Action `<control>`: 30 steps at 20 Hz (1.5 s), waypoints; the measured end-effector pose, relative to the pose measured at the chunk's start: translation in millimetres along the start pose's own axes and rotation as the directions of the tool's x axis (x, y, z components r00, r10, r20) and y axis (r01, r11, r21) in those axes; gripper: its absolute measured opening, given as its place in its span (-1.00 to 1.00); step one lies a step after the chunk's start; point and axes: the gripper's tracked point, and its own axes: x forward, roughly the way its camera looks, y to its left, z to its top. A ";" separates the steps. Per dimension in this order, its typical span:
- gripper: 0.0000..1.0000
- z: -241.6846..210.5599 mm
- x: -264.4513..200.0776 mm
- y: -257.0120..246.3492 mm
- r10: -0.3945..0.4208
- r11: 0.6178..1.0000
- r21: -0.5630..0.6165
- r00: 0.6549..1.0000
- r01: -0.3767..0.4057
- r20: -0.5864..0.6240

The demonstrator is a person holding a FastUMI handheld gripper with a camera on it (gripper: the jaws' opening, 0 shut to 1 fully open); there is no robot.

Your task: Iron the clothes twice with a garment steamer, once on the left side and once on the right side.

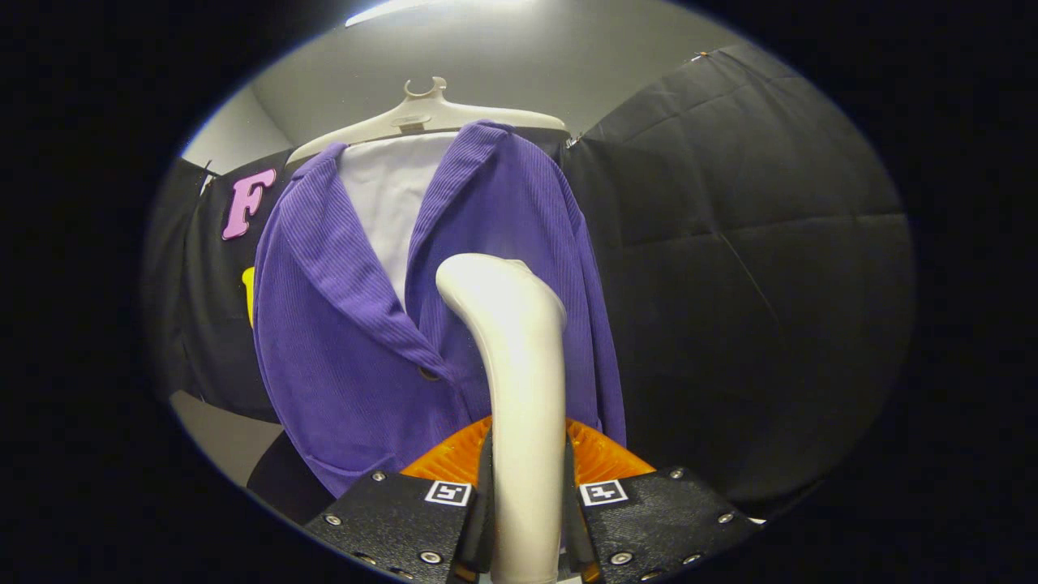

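Steamer, clamped by its handle between the closed fingers of the gripper, stands with its head before the jacket hanging on its hanger, so a pass seems underway, needing steady travel along the cloth.

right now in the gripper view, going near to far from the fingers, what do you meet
gripper shut on the white steamer handle → steamer head rising just ahead of the fingers → purple jacket → white shirt inside its open collar → cream hanger at the top
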 end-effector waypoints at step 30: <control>-0.31 -139.0 -26.5 -17.1 -0.070 0.988 -0.147 0.983 0.046 -0.167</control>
